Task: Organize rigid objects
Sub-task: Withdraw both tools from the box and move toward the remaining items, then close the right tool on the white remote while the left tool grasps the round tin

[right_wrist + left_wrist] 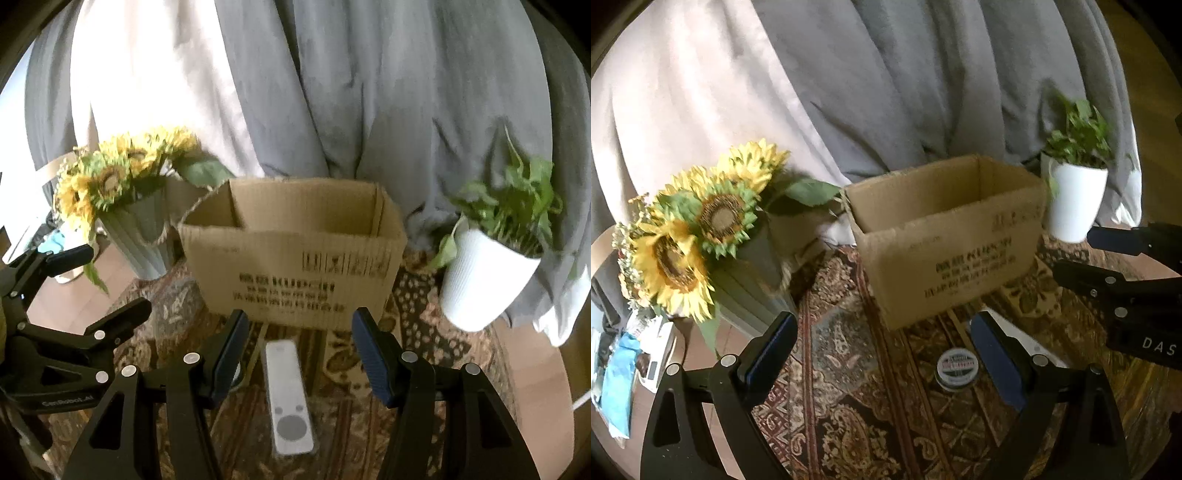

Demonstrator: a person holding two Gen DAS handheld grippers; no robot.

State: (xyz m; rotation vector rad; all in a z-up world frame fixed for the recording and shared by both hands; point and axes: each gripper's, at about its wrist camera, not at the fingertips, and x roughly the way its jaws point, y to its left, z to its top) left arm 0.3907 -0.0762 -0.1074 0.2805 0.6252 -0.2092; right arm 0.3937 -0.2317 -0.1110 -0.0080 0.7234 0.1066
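An open cardboard box (945,236) stands on a patterned rug, also in the right wrist view (295,254). A small round tin (956,369) lies on the rug in front of it, just inside the right finger of my left gripper (886,354), which is open and empty above the rug. A white remote control (288,395) lies lengthwise between the fingers of my right gripper (301,354), which is open and apart from it. The right gripper shows at the right of the left wrist view (1075,254); the left gripper shows at the left of the right wrist view (110,280).
A grey vase of sunflowers (701,229) stands left of the box. A white pot with a green plant (1075,195) stands to its right. Grey and beige curtains (332,92) hang behind. Papers and a blue cloth (620,373) lie at far left.
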